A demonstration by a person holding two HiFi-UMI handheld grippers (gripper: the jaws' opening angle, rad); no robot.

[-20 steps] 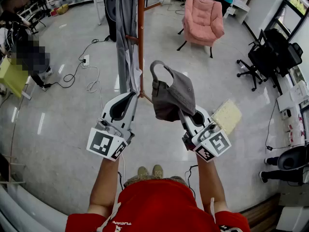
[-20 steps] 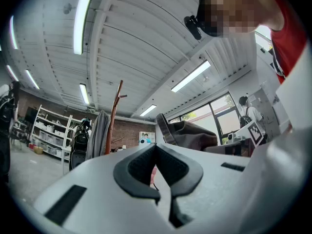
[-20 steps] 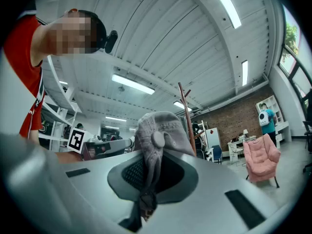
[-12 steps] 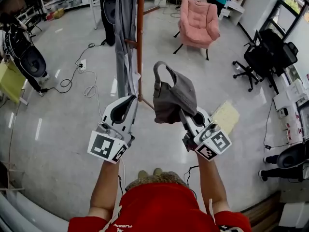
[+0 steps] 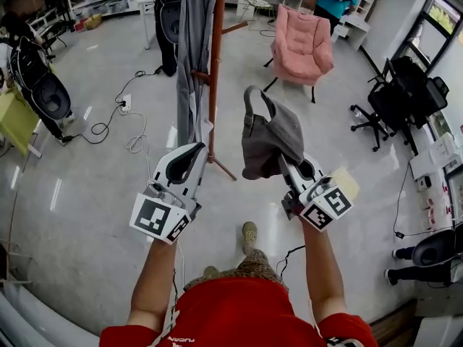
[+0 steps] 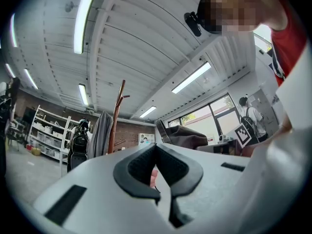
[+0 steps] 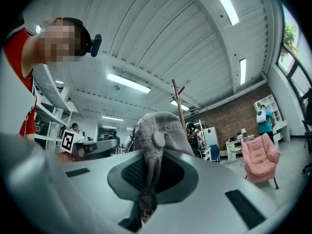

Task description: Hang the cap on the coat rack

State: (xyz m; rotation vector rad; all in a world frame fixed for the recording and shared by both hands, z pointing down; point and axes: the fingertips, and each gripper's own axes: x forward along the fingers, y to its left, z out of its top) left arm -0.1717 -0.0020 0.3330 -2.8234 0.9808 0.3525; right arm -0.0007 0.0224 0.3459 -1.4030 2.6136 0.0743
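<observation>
- The right gripper (image 7: 150,172) was closed on the cap (image 5: 271,132). The right gripper view showed a fold of grey fabric pinched between its dark pads, with the rest of the cap bunched above the jaw tips.
- The cap was held up in the air in front of the person. Its crown slumped over the jaw tips and its back strap (image 5: 255,100) stood up as a loop.
- In the head view, the cap was to the right of the coat rack (image 5: 214,63) with a visible gap between them. It rested on no peg.
- The left gripper (image 5: 194,155) was closed and held nothing. The left gripper view showed its jaw tips meeting, and no object sat in the hollow between the pads.
- The left gripper sat just left of the rack's pole in the head view, at about the same height as the right one. The two grippers were apart, one on either side of the pole's lower part.
- The coat rack was a reddish-brown upright pole. A grey garment (image 5: 189,56) hung down its left side.
- A pink armchair (image 5: 302,42) stood on the floor beyond the cap, and a black office chair (image 5: 404,85) stood well apart to the right.
- A white cable (image 5: 134,132) lay coiled on the shiny floor to the left of the rack.
- The person wore a red shirt (image 5: 239,320), and both bare forearms were extended forward.
</observation>
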